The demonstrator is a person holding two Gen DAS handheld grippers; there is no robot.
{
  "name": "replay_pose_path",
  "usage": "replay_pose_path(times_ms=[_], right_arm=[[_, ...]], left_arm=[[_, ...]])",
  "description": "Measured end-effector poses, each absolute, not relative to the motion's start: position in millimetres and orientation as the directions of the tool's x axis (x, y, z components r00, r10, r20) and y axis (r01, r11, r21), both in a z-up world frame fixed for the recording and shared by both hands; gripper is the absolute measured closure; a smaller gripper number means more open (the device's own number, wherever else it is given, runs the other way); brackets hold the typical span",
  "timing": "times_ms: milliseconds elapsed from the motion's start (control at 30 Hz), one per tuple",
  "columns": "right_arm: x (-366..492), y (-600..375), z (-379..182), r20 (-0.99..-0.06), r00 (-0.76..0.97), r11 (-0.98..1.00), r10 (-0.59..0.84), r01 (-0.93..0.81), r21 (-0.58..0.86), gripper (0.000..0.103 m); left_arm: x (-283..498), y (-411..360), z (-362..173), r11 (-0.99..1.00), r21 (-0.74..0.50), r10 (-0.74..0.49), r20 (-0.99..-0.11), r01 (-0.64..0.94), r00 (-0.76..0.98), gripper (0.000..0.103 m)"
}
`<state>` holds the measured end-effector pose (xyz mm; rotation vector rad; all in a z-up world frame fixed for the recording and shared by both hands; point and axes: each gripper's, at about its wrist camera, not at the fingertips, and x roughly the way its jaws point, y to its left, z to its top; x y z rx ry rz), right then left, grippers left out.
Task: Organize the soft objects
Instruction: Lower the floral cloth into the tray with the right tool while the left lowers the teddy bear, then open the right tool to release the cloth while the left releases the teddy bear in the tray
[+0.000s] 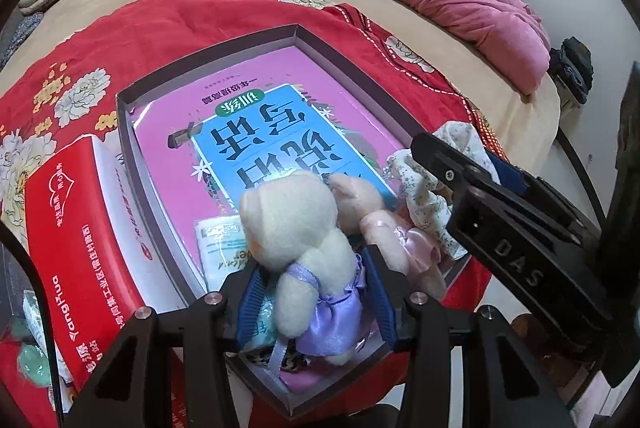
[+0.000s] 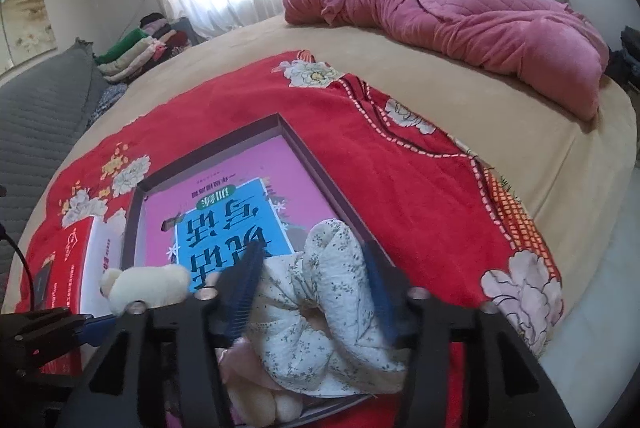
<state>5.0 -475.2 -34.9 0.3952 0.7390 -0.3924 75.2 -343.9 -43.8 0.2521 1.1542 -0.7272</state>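
Note:
A shallow grey box (image 1: 132, 148) lies on a red floral blanket and holds a pink and blue book (image 1: 256, 132). My left gripper (image 1: 312, 292) is shut on a cream teddy bear in a lilac dress (image 1: 304, 240) over the box's near end. A second bear in a pink dress (image 1: 384, 228) lies beside it in the box. My right gripper (image 2: 312, 292) is shut on a white floral scrunchie (image 2: 320, 316) over the box's near right corner; the scrunchie (image 1: 424, 196) and right gripper body also show in the left wrist view.
A red and white tissue box (image 1: 76, 228) stands left of the grey box. A white packet (image 1: 220, 248) lies in the box under the bear. A pink quilt (image 2: 460, 20) is bunched at the bed's far side. Folded clothes (image 2: 136, 48) are stacked far left.

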Motion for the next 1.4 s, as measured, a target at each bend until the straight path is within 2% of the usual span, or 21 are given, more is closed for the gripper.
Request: replay_pose_path(times_ms=[67,167,533,600,1400], right_arm=[[2.9,-476.1,-33.4,-0.710,0.670,0.849,-0.218,0.488,0.200,0.045],[-0.7,-479.6,-32.3,-0.710,0.666,0.841,-0.227,0.502,0.202,0.038],[-20.2,-490.7,-25.0,-0.699,0.662,0.805,-0.272,0.554,0.212,0.032],[-23.7,-491.6,-21.9,-0.693,0.662,0.801,-0.285,0.561,0.208,0.032],[-43.5,-477.5,2.6,-0.672,0.659,0.800,-0.338,0.578,0.164,0.028]], left_arm=[[74.3,-344.9,-43.7,0.745,-0.177,-0.392,-0.896,0.643,0.208,0.055],[73.4,-346.4,-44.4,0.742,-0.174,-0.389,-0.898,0.647,0.205,0.055],[67.1,-349.3,-43.7,0.730,-0.129,-0.364,-0.905,0.671,0.222,0.048],[66.6,-348.6,-41.7,0.732,-0.117,-0.360,-0.903,0.671,0.235,0.044],[60.0,-332.5,-16.6,0.750,-0.085,-0.356,-0.887,0.656,0.293,0.035]])
